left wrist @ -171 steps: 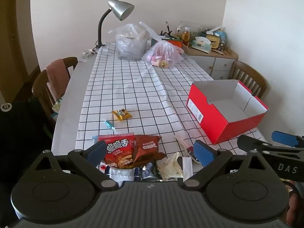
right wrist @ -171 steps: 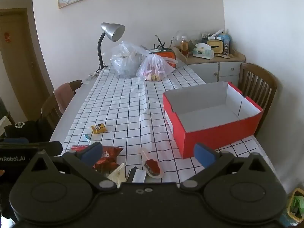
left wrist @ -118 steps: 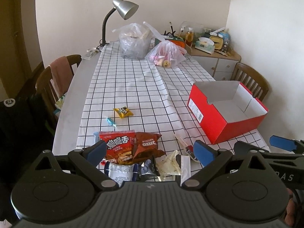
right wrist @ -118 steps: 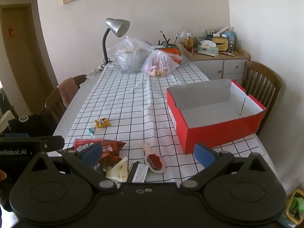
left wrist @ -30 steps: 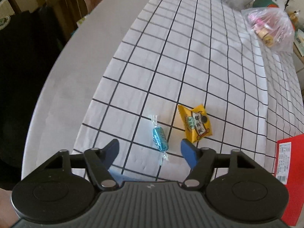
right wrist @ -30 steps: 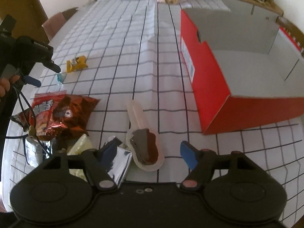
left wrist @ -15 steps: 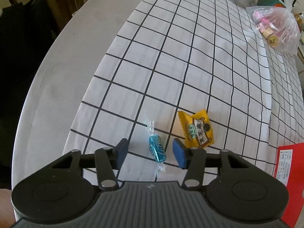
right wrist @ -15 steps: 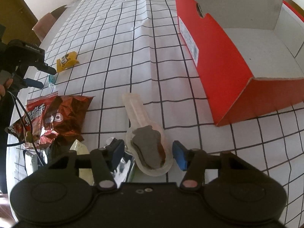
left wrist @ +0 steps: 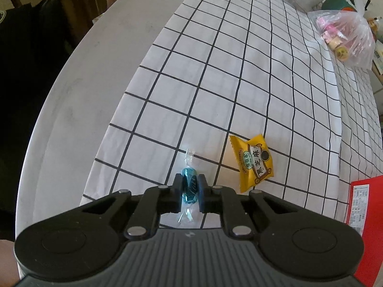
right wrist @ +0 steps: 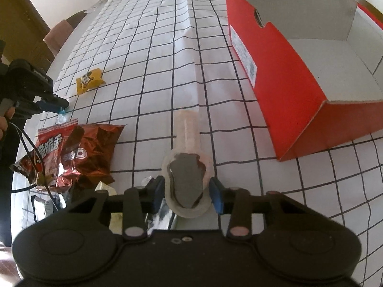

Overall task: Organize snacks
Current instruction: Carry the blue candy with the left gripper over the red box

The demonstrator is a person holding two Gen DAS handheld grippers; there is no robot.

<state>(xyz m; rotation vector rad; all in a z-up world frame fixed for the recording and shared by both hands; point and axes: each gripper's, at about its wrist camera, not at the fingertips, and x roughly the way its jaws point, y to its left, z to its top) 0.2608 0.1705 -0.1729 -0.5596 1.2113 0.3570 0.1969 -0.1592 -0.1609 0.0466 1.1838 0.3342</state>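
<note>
White cloth point(left wrist: 251, 91) with a black grid covers most of the pale round-edged desk point(left wrist: 71, 110); a bare strip of desk shows at left of the left wrist view, cloth creased along the centre fold

Left gripper point(left wrist: 190, 192): black fingers closed tight on a small blue candy point(left wrist: 189, 186), glossy twisted cellophane, clear twist ends poking out fore and aft. Candy sits low centre of that frame, near the cloth's near edge. Just right of it, apart, a yellow sachet point(left wrist: 252, 161), crimped serrated ends, puffy, flat on the cloth

Right gripper point(right wrist: 188, 193): blue pads pressed against both sides of a spoon-shaped snack pack point(right wrist: 188, 174), translucent pinkish plastic, round bowl holding a dull brown filling, straight handle pointing up-frame. Lower centre of the right wrist view

Left of it, crinkled foil chip bags point(right wrist: 71, 153), red and brown, overlapping; silvery wrappers below them, partly hidden by the gripper body

Red cardboard box point(right wrist: 282, 76), open top, grey-white inside, at upper right, well apart from the pack; open cloth lies between them

Knotted clear plastic bag point(left wrist: 344, 38) at upper right of the left wrist view
</note>
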